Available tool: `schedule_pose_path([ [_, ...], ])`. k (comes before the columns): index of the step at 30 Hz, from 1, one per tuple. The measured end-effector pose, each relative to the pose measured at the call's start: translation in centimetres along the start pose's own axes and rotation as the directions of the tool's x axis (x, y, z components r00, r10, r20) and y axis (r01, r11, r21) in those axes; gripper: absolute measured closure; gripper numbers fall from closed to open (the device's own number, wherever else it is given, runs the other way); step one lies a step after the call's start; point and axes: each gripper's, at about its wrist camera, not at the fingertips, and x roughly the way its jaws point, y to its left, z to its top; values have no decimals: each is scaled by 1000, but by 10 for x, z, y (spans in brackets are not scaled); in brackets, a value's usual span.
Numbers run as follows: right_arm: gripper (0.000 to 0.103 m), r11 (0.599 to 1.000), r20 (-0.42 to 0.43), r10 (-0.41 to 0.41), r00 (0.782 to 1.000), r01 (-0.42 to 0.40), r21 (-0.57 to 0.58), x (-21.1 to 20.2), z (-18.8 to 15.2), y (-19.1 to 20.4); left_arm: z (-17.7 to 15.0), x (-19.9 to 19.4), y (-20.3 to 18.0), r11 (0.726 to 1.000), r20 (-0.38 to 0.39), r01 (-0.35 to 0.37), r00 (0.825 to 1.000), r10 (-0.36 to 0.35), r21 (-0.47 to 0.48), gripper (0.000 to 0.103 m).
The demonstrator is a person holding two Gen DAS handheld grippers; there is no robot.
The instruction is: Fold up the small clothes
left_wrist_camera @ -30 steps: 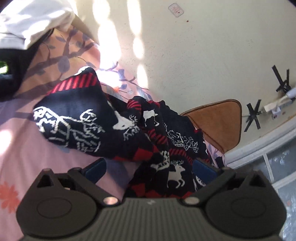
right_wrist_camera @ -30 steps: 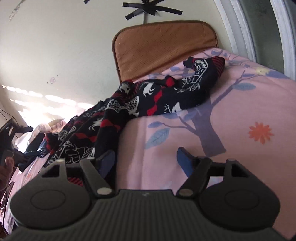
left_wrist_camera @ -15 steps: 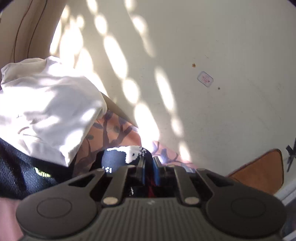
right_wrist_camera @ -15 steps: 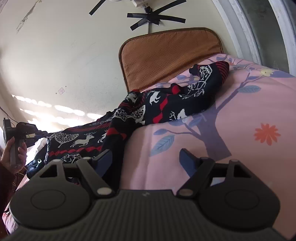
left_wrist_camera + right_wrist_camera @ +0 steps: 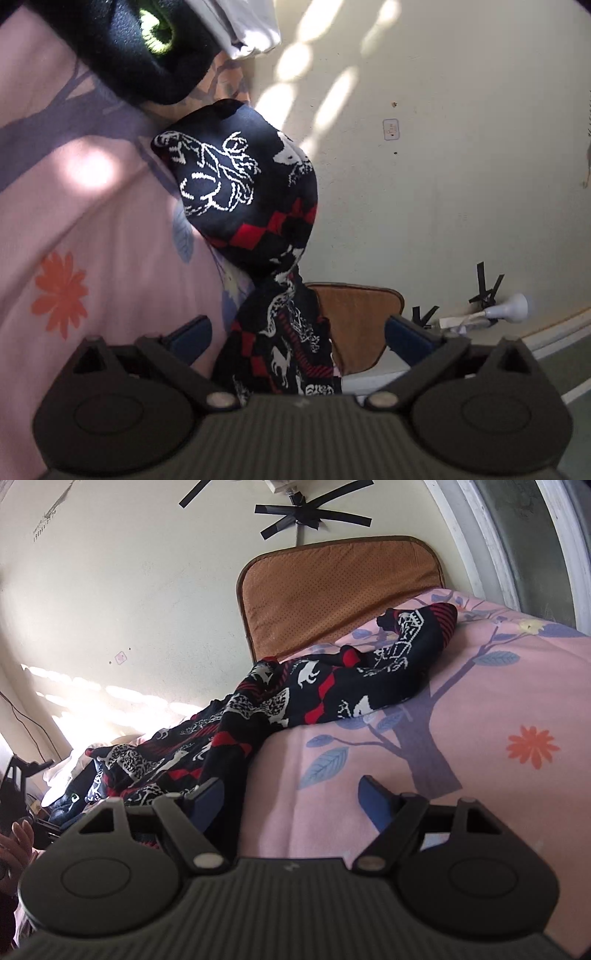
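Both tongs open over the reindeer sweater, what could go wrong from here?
1. The reindeer sweater lies bunched along the wall, so the left tongs might pinch several layers at once.
2. A dark garment sits beside the sweater's end and could get dragged along.
3. The right tongs straddle the pink sheet and the sweater's edge, and may grab bedding.

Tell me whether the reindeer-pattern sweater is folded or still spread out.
Not folded: the sweater sprawls rumpled across the pink bedsheet, one sleeve stretched toward the brown cushion.

Ahead of the right hand-held gripper (image 5: pixel 290 794), pink bed sheet (image 5: pixel 480 812) lies clear; patterned garment (image 5: pixel 332 686) blocks its left; orange cushion (image 5: pixel 332 590) stands beyond.
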Motion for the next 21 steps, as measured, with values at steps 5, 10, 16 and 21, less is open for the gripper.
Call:
schedule_pose_path([
  [5,21,998,-9,-32,999,31,-62,3,0,6,-3,5,-13,992,-53,-58,997,64,109,0],
  [10,21,994,-11,-55,998,54,-91,4,-2,10,-19,25,-38,834,-129,-228,934,333,503,0],
  [16,21,992,17,-77,997,79,-100,1,4,7,-55,25,-70,451,150,-420,840,521,787,0],
  [21,43,978,49,-149,988,154,-142,3,33,-1,-32,22,-76,578,71,-352,890,451,737,0],
])
